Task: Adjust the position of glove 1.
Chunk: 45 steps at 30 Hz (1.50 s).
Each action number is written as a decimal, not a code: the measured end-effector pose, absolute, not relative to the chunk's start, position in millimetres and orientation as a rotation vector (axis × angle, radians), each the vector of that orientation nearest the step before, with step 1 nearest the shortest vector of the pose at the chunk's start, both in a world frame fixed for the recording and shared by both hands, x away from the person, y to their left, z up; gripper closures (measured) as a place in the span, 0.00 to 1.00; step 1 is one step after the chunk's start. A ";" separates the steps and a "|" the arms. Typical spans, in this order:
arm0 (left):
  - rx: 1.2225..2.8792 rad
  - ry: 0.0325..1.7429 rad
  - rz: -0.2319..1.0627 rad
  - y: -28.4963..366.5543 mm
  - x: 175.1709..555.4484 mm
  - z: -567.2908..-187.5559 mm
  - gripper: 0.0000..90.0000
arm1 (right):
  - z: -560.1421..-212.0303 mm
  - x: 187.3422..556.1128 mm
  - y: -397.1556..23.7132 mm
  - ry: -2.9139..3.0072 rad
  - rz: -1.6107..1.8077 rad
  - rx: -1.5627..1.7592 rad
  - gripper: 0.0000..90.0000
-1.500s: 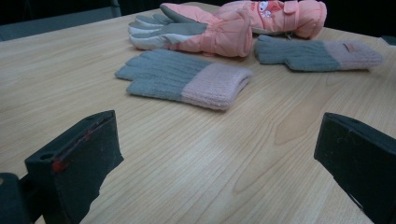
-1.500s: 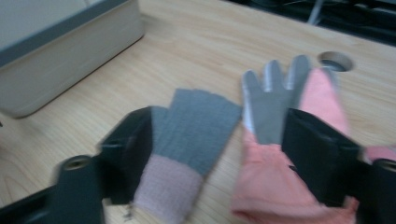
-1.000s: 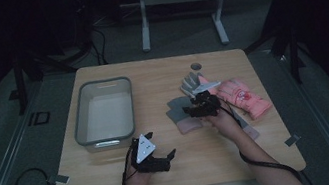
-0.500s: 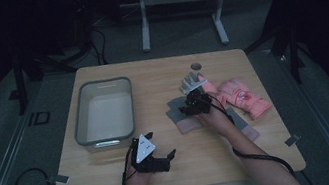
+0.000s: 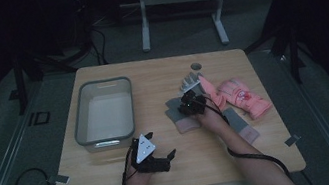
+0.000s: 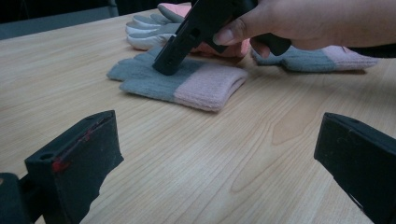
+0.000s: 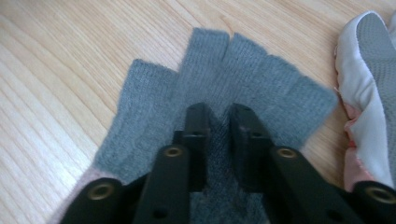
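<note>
— Grey knit is pinched between the jaws of the right gripper (image 7: 218, 140); how is the hold to be read?

— The jaws have just been closing and now stand nearly together, a ridge of the grey glove (image 7: 224, 88) gathered between the pads. The grip is taken on the palm area, below the short fingers, presumably so that the whole glove can be lifted in one piece.

— And the glove itself, where is it placed?

— It is laid flat on the wooden table (image 5: 150, 82), right of centre, with its pink cuff (image 6: 205, 86) turned towards the person. Soft, ribbed wool is suggested by the fuzzy surface, so easy bunching is to be expected.

— What lies around it?

— A white and grey glove (image 7: 369, 93) with a dotted palm is seen just beside it, and a pink padded mitten (image 5: 244, 97) a little further right. A second grey and pink glove (image 5: 242, 127) is partly covered by the forearm.

— And the other side?

— The left gripper (image 5: 163, 159) is rested near the table's front edge, jaws spread wide, nothing between them. A clear plastic bin (image 5: 103, 114) with rounded corners stands well apart at the left, probably as the destination.
</note>
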<state>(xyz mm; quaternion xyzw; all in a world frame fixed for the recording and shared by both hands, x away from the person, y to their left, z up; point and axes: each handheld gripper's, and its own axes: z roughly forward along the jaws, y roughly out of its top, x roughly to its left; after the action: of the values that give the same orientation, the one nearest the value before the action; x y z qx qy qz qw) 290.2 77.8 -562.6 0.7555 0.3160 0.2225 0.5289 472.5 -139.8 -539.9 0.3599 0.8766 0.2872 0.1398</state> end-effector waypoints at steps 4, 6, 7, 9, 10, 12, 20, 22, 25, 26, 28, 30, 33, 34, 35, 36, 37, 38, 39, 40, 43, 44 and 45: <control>1.805 0.753 0.536 77.7 290.1 -562.6 0.00 | -533.5 467.1 -138.2 2.514 0.857 1.101 0.94; 1.807 0.750 0.535 77.7 290.1 -562.6 0.00 | -524.2 458.5 -136.8 2.491 0.887 1.110 0.94; 1.806 0.750 0.534 77.7 290.1 -562.6 0.00 | -519.9 455.2 -136.5 2.486 0.902 1.107 0.94; 1.805 0.752 0.534 77.9 290.2 -562.6 0.00 | -506.5 444.7 -136.7 2.453 0.954 1.111 0.95; 1.802 0.754 0.531 77.8 290.2 -562.6 0.00 | -497.3 438.0 -137.7 2.438 0.979 1.113 0.95; 1.805 0.754 0.533 78.2 290.2 -562.5 0.00 | -483.5 426.3 -140.7 2.399 1.019 1.128 0.95; 1.804 0.756 0.537 77.5 290.0 -562.6 0.00 | -459.9 374.4 -169.4 2.228 1.108 1.281 0.95; 1.803 0.757 0.539 77.5 289.9 -562.6 0.00 | -462.2 365.7 -172.2 2.215 1.094 1.299 0.95; 1.803 0.757 0.542 77.5 289.7 -562.6 0.00 | -471.0 351.1 -177.2 2.204 1.076 1.334 0.95; 1.804 0.757 0.543 77.4 289.7 -562.5 0.00 | -474.9 347.3 -178.8 2.203 1.068 1.348 0.95; 1.803 0.758 0.543 77.3 289.7 -562.6 0.00 | -486.1 341.9 -180.4 2.213 1.062 1.378 0.95; 1.805 0.757 0.543 77.5 289.7 -562.6 0.00 | -496.5 339.0 -179.3 2.235 1.040 1.390 0.95; 1.805 0.756 0.546 77.4 289.5 -562.5 0.00 | -509.7 337.7 -177.6 2.241 1.026 1.426 0.95; 1.803 0.757 0.544 77.2 289.5 -562.6 0.00 | -513.9 337.7 -176.6 2.243 1.018 1.436 0.95; 1.803 0.757 0.544 77.3 289.5 -562.6 0.00 | -518.5 338.2 -175.8 2.246 1.017 1.449 0.95; 1.802 0.758 0.543 77.3 289.6 -562.6 0.00 | -520.9 338.6 -175.1 2.248 1.019 1.447 0.95; 1.802 0.758 0.543 77.3 289.6 -562.6 0.00 | -520.9 338.6 -175.1 2.248 1.019 1.447 0.95; 1.803 0.757 0.542 77.5 289.7 -562.6 0.00 | -523.7 339.4 -174.0 2.255 1.014 1.438 0.95; 1.804 0.757 0.542 77.5 289.7 -562.6 0.00 | -528.5 342.0 -171.6 2.269 1.015 1.438 0.94; 1.804 0.757 0.542 77.5 289.7 -562.6 0.00 | -530.7 343.3 -170.0 2.276 1.016 1.423 0.94; 1.805 0.756 0.542 77.4 289.6 -562.6 0.00 | -538.9 347.1 -166.4 2.289 1.000 1.435 0.93; 1.805 0.756 0.542 77.4 289.6 -562.6 0.00 | -542.1 347.5 -165.4 2.287 0.991 1.436 0.92; 1.805 0.755 0.541 77.4 289.7 -562.6 0.00 | -545.0 347.5 -164.7 2.287 0.988 1.439 0.91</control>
<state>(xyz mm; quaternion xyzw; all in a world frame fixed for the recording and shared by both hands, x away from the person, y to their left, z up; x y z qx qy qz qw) 289.7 77.4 -562.6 0.7554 0.3161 0.2266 0.5274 347.5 -164.7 -545.0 0.4957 0.7880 0.3404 0.1321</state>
